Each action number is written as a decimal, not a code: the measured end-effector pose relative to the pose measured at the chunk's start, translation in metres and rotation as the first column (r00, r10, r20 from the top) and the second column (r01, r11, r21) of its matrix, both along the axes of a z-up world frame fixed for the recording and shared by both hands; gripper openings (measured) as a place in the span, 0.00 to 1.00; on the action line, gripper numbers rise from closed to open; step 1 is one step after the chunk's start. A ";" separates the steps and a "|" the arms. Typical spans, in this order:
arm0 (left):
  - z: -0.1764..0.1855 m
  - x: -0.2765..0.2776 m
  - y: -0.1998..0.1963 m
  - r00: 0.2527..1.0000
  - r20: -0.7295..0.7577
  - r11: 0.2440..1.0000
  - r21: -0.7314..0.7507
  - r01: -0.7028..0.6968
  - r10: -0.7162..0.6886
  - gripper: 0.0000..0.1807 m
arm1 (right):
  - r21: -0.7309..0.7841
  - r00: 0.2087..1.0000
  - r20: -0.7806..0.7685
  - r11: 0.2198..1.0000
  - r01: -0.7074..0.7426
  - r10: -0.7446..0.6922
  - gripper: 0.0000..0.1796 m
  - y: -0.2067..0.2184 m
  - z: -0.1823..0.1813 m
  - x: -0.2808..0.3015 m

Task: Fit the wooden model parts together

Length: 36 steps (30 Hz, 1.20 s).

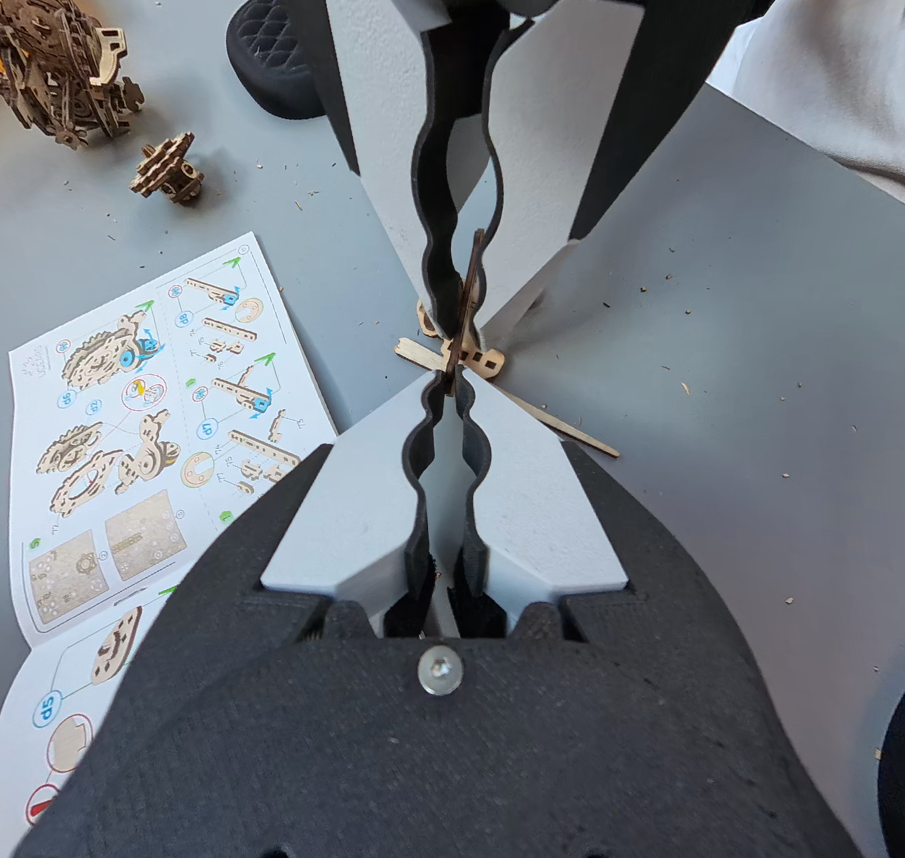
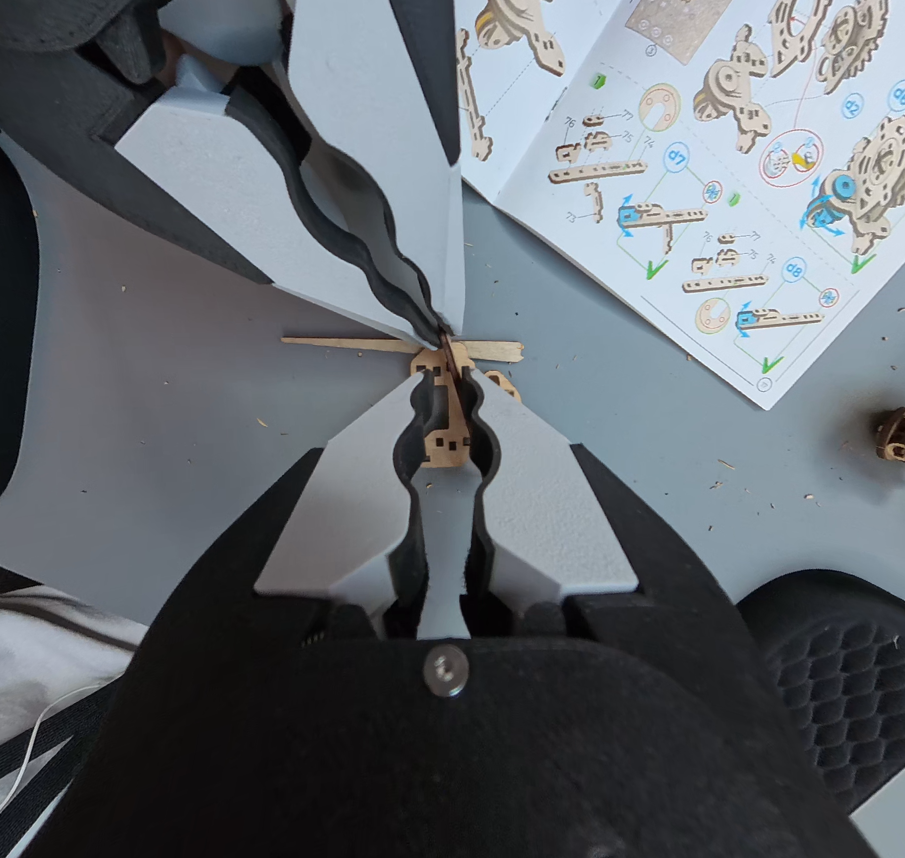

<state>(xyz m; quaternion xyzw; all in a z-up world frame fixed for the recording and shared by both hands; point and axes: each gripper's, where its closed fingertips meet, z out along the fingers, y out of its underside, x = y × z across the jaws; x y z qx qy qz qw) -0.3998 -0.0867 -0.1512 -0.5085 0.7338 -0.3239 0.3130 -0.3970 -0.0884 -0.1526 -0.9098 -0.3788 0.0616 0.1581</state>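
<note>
Left gripper (image 1: 448, 384) closed on lower end of thin dark-edged wooden plate (image 1: 467, 306), held on edge. Right gripper (image 2: 448, 384) pinched same plate, tips nearly meeting. Below, flat pale slotted wooden piece (image 2: 443, 448) and thin wooden stick (image 2: 343, 343) on grey table (image 2: 612, 467), near printed instruction sheet (image 1: 147, 418).

The table (image 1: 734, 345) at right looked smooth and matt grey. The slotted part (image 2: 443, 448) at centre was pale raw wood; the booklet (image 1: 147, 418) at left was smooth paper.
</note>
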 end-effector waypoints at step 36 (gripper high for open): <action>-0.001 0.000 0.002 1.000 -0.001 0.999 0.028 -0.028 0.028 0.02 | -0.010 0.996 0.020 0.996 -0.089 0.089 0.01 -0.001 -0.004 0.002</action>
